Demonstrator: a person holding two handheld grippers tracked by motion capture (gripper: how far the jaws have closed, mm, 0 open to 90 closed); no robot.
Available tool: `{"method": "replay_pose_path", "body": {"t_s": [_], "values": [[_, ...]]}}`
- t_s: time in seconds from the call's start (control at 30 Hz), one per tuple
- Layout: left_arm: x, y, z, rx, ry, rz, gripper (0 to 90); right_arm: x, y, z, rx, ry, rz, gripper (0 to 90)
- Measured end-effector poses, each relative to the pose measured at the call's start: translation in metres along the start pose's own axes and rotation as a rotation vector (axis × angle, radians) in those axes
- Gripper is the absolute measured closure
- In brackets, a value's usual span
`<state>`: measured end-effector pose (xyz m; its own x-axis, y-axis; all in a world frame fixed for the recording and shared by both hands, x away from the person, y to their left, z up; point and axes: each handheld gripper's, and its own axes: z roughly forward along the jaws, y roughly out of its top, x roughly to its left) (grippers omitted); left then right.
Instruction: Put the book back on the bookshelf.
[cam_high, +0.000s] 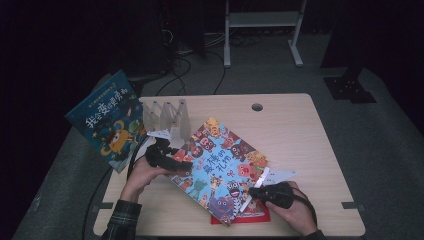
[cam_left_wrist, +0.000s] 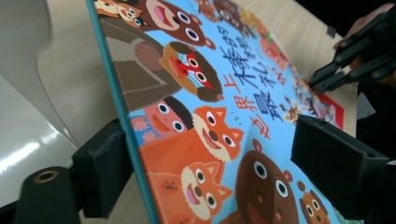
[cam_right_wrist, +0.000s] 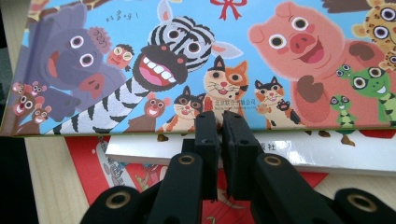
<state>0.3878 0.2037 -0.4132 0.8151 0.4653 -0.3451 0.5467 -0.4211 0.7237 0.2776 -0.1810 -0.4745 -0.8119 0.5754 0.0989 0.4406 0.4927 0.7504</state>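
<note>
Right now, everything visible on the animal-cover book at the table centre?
The animal-cover book is a thin hardcover, glossy light blue with cartoon animals, red Chinese title and teal spine edge. It sits diagonally, stacked over a white book and a red book. Its left edge lies between the left gripper's spread jaws; the right gripper, shut, meets its near edge.

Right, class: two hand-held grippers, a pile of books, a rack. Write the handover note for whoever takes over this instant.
Left hand-held gripper: open, jaws astride the animal picture book at its edge nearest the clear rack.
Right hand-held gripper: shut, empty, tips at that book's near edge.
Books: the animal book lies on a white book and a red book; a blue book stands tilted beside the rack.
Done: apparently nothing racked.
Left: probably grip and rack the animal book, then the rest.
</note>
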Motion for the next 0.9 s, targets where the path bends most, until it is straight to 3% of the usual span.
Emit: {"method": "replay_pose_path", "body": {"t_s": [0.43, 0.9], "values": [[-0.012, 0.030, -0.020, -0.021, 0.013, 0.047, 29.4, 0.002, 0.006, 0.007, -0.004, -0.014, 0.007, 84.0], [-0.027, 0.074, -0.032, 0.100, 0.043, 0.101, 50.6, 0.005, 0.011, 0.014, -0.015, -0.021, 0.004, 85.0]]}}
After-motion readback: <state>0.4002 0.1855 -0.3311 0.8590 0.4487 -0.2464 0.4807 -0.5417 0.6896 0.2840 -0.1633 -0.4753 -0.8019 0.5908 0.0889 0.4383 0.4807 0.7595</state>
